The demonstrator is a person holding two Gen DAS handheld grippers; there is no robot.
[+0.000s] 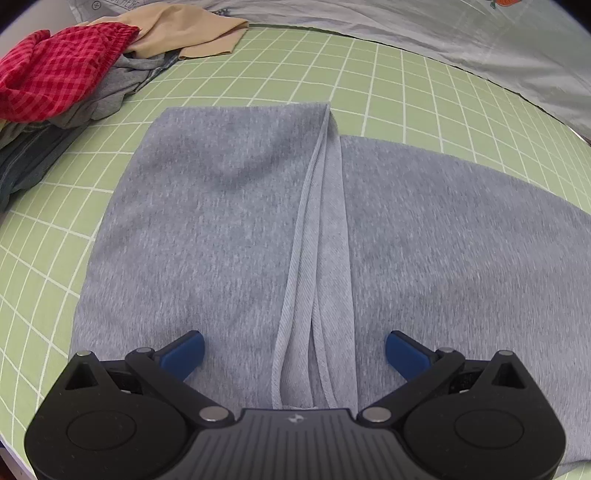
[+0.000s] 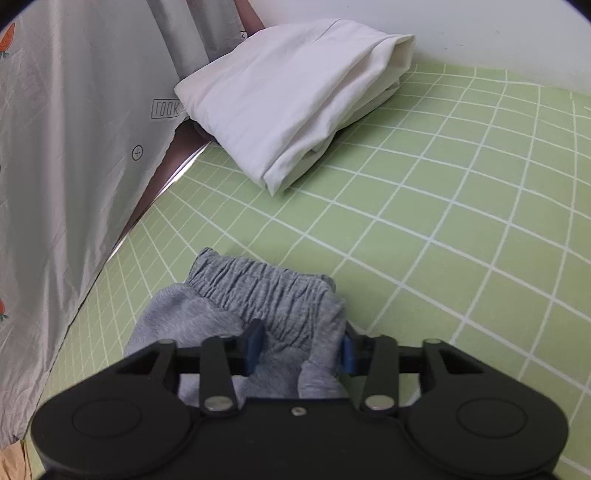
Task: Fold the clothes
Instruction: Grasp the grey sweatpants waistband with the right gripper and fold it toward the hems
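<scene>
A grey knit garment (image 1: 229,229) lies spread flat on the green grid mat (image 1: 406,92), with hemmed edges running down its middle. My left gripper (image 1: 294,352) hovers open just above its near part, blue fingertips (image 1: 186,352) wide apart and holding nothing. In the right wrist view, my right gripper (image 2: 301,349) is shut on the grey garment's gathered elastic waistband (image 2: 258,286), which bunches up between the blue pads above the mat (image 2: 461,221).
A pile of clothes lies at the far left: red checked cloth (image 1: 55,70), beige cloth (image 1: 184,29), dark grey pieces. A folded white garment (image 2: 295,99) rests at the mat's far edge. A pale grey sheet (image 2: 55,184) hangs beside the mat.
</scene>
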